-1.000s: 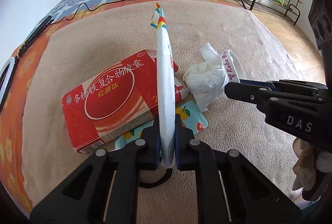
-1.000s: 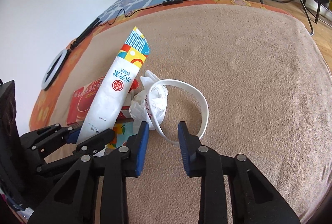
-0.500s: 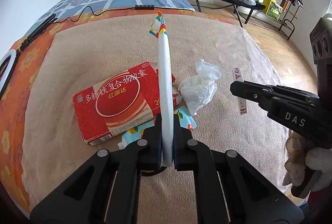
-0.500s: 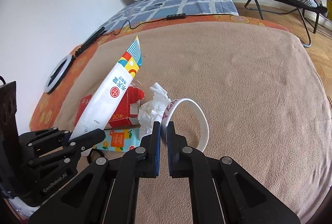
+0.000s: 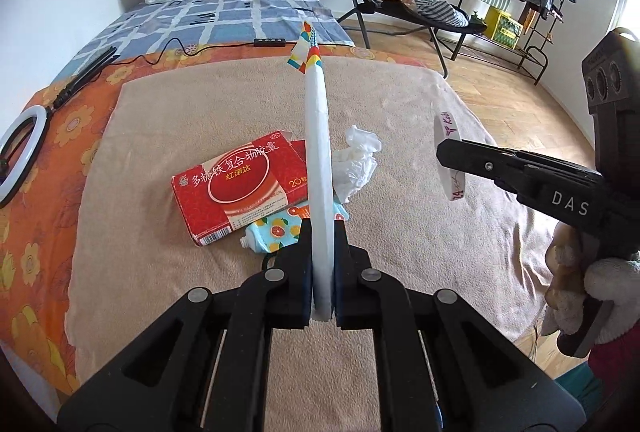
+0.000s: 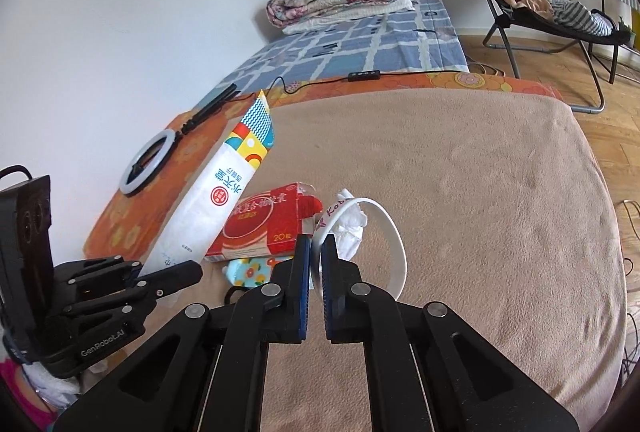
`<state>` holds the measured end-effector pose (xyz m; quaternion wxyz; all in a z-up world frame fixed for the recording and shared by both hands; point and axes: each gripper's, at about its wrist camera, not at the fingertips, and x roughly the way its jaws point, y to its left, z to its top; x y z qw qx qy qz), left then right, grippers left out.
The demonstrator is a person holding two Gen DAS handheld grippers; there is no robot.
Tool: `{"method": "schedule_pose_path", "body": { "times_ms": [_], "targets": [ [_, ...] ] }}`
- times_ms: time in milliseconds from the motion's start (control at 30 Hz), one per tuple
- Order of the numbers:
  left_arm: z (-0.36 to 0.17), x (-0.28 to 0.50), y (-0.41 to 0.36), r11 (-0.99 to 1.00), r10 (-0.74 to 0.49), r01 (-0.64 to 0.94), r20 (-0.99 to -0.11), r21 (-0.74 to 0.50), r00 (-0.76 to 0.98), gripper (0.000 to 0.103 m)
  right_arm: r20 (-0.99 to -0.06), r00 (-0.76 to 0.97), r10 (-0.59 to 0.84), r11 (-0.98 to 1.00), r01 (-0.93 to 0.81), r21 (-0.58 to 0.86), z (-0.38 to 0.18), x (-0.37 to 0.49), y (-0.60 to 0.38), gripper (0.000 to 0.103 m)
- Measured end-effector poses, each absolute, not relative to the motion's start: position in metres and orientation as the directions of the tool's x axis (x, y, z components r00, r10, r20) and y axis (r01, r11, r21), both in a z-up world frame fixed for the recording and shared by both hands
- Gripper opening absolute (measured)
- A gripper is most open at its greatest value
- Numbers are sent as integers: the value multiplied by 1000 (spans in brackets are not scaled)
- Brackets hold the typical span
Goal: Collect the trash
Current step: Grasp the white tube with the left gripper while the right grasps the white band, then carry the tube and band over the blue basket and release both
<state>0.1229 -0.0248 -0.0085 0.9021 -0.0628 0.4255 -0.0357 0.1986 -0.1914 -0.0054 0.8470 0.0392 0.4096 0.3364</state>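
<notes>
The left tongs [image 5: 322, 272] are matte black plastic, two broad arms narrowing to blue-lined pads, with round silver screws along each arm; the right tongs [image 6: 315, 272] match them (same blue pads, same silver screws); at the right edge of the left view their body reads "DAS" in white, gripped by a hand [image 5: 580, 284] in a white knit glove; at lower left of the right view, "GenRobot.AI".

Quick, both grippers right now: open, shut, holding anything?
Left gripper: shut on the white packet.
Right gripper: shut on the white paper ring, lifted off the blanket.
</notes>
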Motion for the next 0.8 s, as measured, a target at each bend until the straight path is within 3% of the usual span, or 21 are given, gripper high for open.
{"method": "schedule_pose_path", "body": {
  "times_ms": [400, 800],
  "targets": [
    [13, 24, -29, 989, -133, 37, -739, -145, 661, 6, -644, 394, 656, 708, -615, 346, 15, 120, -188, 4],
    [-23, -73, -38, 990, -104, -3, -754, -138, 648, 6, -664, 285, 691, 638, -671, 376, -4, 23, -196, 4]
  ]
}}
